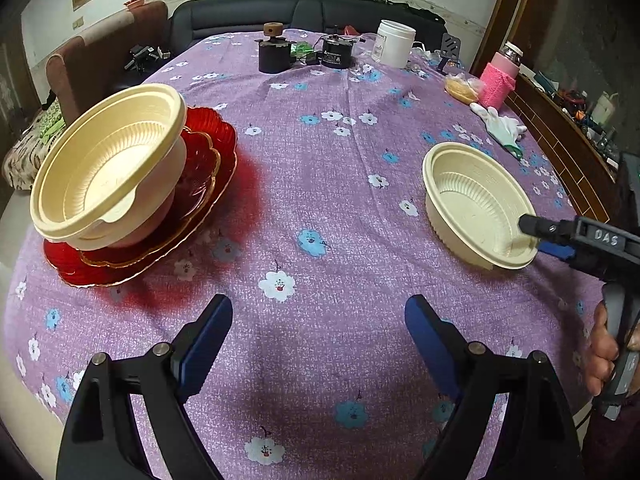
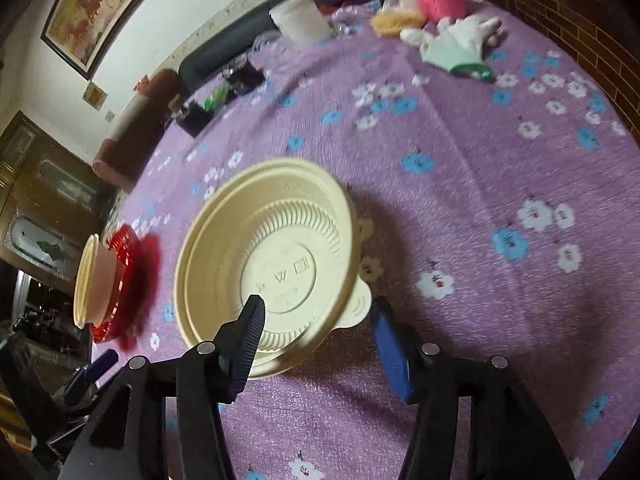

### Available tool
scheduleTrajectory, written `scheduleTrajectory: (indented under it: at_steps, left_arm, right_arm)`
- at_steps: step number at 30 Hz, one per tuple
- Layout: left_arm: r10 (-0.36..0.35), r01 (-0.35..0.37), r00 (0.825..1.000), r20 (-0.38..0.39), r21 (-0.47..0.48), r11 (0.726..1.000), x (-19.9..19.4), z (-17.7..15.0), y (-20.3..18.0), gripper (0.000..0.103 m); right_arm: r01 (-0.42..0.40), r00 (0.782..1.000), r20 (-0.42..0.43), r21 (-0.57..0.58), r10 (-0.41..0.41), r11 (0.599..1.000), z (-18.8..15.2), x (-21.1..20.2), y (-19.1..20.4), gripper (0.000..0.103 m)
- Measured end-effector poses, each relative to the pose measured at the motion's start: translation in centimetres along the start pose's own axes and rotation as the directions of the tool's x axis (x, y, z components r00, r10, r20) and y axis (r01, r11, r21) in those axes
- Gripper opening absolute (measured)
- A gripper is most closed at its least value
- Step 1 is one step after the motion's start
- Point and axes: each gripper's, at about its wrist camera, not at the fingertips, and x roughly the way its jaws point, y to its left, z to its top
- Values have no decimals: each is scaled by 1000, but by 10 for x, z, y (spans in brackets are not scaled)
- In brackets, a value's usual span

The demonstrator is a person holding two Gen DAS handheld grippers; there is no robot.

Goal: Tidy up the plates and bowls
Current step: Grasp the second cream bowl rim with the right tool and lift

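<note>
right wrist view, right gripper [image 2: 316,316] straddling cream bowl [image 2: 268,264] rim

Both views are evenly and fairly brightly lit from overhead; the tabletop [image 1: 320,184] carries soft shadows under each claw, and a red glow spills from the red plates [image 1: 208,184] onto the cloth; fisheye bending curves walls and table edge, with dark vignetted corners; the left wrist view is sharp; the right wrist view is smeared by motion blur, worst on the far clutter and the glove [image 2: 460,46].
</note>
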Motion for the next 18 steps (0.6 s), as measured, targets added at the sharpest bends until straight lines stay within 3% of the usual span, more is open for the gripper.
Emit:
scheduleTrajectory:
  at_steps: [5, 11, 15, 18]
  left_arm:
    - [5, -5, 1000, 14, 12, 1000, -5, 6, -6, 88]
    - [-111, 111, 993, -25, 12, 994, 9, 39, -24, 87]
    - [-148, 149, 987, -54, -1, 989, 37, 57, -35, 87]
    - [-162, 159, 980, -112, -28, 987, 62, 63, -41, 87]
  right_arm:
    - [58, 994, 89, -12, -57, 998, 14, -17, -4, 59]
    - [85, 991, 107, -47, -80, 995, 26, -6, 1, 59]
    - [99, 992, 87, -60, -94, 993, 28, 13, 2, 45]
    - [93, 993, 80, -57, -89, 994, 26, 21, 2, 41]
